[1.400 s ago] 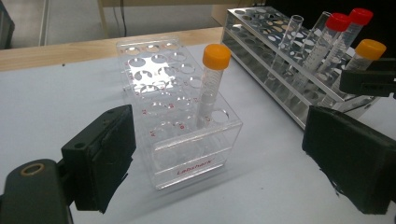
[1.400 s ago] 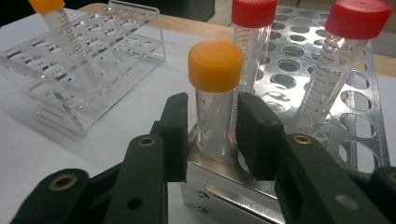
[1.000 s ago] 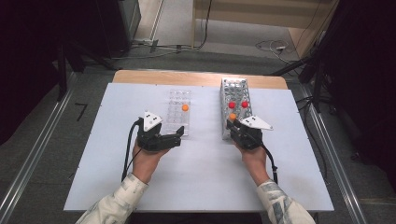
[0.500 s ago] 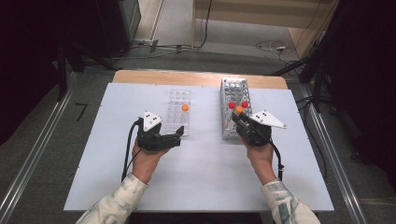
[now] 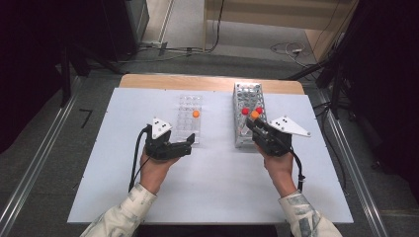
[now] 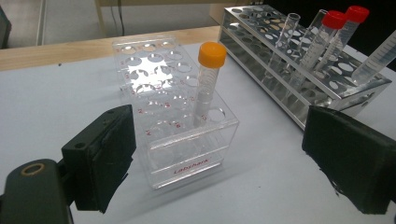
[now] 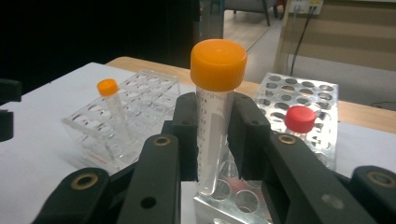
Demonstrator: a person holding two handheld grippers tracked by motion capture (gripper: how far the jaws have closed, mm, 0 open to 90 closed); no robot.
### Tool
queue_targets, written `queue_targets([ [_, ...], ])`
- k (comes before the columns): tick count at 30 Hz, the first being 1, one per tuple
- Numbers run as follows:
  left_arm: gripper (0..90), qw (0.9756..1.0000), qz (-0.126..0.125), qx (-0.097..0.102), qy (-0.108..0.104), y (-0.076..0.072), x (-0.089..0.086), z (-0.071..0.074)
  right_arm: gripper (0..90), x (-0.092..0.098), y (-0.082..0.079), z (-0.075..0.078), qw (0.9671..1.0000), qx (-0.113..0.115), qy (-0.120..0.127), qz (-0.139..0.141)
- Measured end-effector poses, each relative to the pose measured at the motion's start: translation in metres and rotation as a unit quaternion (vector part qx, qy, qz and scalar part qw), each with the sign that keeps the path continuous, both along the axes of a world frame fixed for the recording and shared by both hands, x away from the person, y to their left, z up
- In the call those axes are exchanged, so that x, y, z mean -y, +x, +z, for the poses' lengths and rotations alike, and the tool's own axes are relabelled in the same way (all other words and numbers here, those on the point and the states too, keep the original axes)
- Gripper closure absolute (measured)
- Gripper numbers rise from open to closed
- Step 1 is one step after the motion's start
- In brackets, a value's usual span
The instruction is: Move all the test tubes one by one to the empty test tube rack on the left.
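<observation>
My right gripper [image 5: 255,123] is shut on a clear tube with an orange cap [image 7: 218,63]. It holds the tube upright, with the lower end just over the near holes of the metal rack [image 5: 247,91]. Two red-capped tubes [image 5: 245,111] stand in that rack. A second orange-capped tube [image 6: 211,55] stands in the clear plastic rack [image 5: 189,129]. My left gripper [image 5: 185,144] rests open at that rack's near end, its pads [image 6: 112,156] apart and holding nothing.
The white table [image 5: 212,197] has bare room in front of both racks. A wooden strip [image 5: 207,83] runs along the far edge. Several uncapped tubes [image 6: 292,28] lean in the metal rack. Dark floor and cables lie beyond.
My right gripper has risen with the orange-capped tube, drawing it up out of the metal rack. The left gripper has not moved.
</observation>
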State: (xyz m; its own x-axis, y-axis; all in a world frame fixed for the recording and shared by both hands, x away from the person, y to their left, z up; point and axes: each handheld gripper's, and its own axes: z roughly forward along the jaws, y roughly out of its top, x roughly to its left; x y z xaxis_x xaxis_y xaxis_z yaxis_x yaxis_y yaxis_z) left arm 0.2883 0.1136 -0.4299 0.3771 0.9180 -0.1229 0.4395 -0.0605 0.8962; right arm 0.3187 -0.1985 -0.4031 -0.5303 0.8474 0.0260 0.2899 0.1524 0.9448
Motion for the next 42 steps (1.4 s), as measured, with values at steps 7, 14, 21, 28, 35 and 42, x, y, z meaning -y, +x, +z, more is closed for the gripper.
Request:
queue_targets([
  [7,10.5,1.0,-0.001,0.001,-0.002,-0.001,0.0,0.001,71.2,-0.011,-0.005,-0.002,0.9997,-0.002,-0.005,0.023],
  [14,11.2,1.0,-0.009,0.003,-0.002,-0.002,0.001,0.002,71.2,-0.026,-0.01,-0.012,0.9986,-0.014,-0.018,0.047],
  [21,11.2,0.9996,-0.025,0.004,-0.008,-0.006,0.008,0.004,71.2,-0.046,-0.015,-0.028,0.9963,-0.027,-0.036,0.073],
  [28,13.0,0.9983,-0.056,0.01,-0.009,-0.013,0.02,0.008,71.2,-0.068,-0.023,-0.04,0.9924,-0.035,-0.054,0.105],
  [35,18.7,0.9952,-0.096,0.013,-0.009,-0.021,0.033,0.01,71.2,-0.086,-0.033,-0.047,0.9886,-0.038,-0.063,0.131],
  [42,32.3,0.992,-0.126,0.015,-0.004,-0.024,0.04,0.009,71.2,-0.095,-0.039,-0.049,0.9865,-0.04,-0.063,0.146],
])
